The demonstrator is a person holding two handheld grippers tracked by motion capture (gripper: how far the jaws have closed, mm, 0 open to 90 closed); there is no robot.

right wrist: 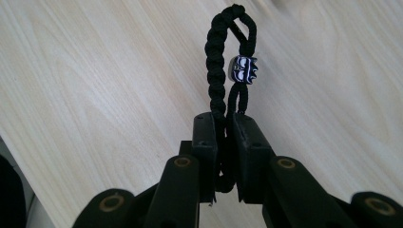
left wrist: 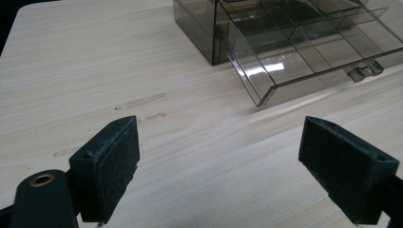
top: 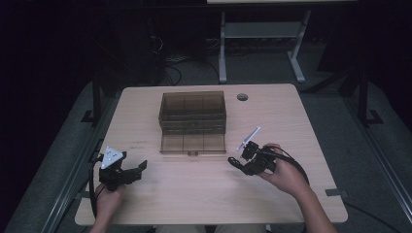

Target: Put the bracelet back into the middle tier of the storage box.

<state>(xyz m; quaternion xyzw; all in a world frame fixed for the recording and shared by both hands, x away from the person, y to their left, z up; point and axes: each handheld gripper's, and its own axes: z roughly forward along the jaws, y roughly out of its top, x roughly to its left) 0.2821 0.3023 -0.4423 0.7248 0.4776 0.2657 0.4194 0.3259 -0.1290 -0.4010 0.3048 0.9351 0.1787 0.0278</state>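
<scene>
A black braided cord bracelet with a small metal bead sticks out from between the jaws of my right gripper, which is shut on it above the bare wood. From above, that right gripper is held at the table's right front, pointing left. A smoky clear plastic drawer box stands at the table's middle back, its bottom drawer pulled out toward me. My left gripper rests at the front left, open and holding nothing; its black pads stand wide apart over the wood, facing the drawer.
The light wooden table has a round cable hole at the back right. Beyond the far edge stand desk legs and cables on a dark floor. Bare wood lies between the two grippers.
</scene>
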